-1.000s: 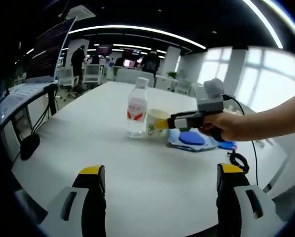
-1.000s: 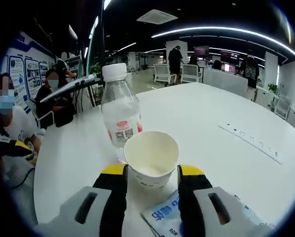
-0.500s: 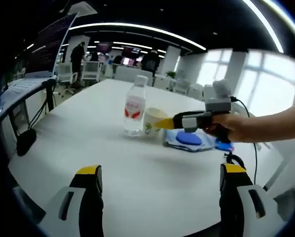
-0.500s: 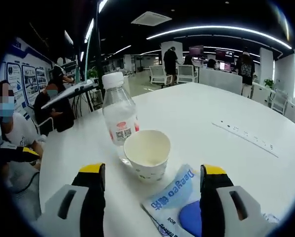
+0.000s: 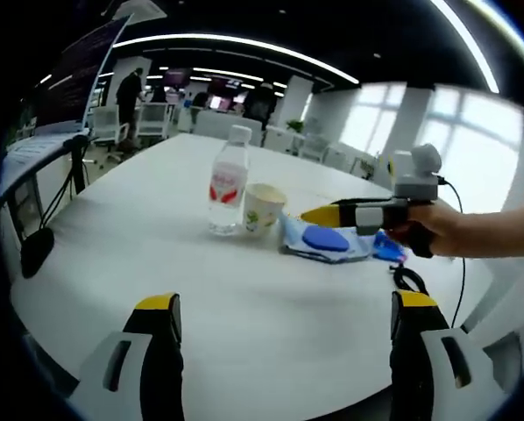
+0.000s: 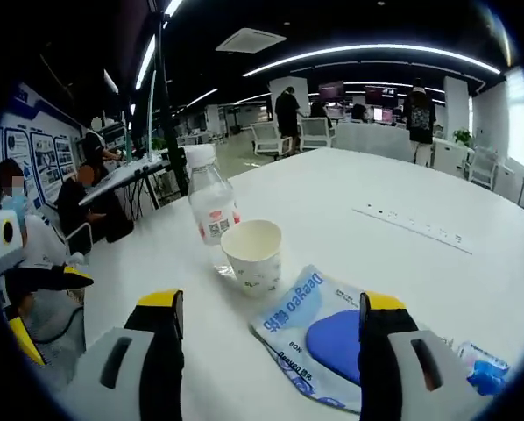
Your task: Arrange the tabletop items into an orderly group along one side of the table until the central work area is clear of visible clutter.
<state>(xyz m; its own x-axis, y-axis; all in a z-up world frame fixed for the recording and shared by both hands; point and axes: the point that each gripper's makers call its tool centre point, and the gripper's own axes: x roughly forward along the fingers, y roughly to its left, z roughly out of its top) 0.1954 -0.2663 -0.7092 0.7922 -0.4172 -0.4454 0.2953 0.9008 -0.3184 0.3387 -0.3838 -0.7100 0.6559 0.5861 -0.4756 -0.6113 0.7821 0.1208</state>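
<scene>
Currently, right tool (image 6: 266,338): jaws spread wide, gripping nothing, hovering over the white counter (image 6: 402,202). Just ahead: paper cup (image 6: 252,255) upright, touching or just beside a clear water bottle (image 6: 211,209) w/ red label. Blue-and-white packet (image 6: 322,336) lies flat between the jaws, near the cup. Small blue item (image 6: 487,368) at far right, apart from packet. Left tool (image 5: 284,351): jaws also spread, empty, well back from the group. Same bottle (image 5: 228,181), cup (image 5: 263,209), packet (image 5: 325,239) in a row.

1 bottle (image 6: 211,214), 1 paper cup (image 6: 253,255), 1 blue-printed packet (image 6: 319,336).
</scene>
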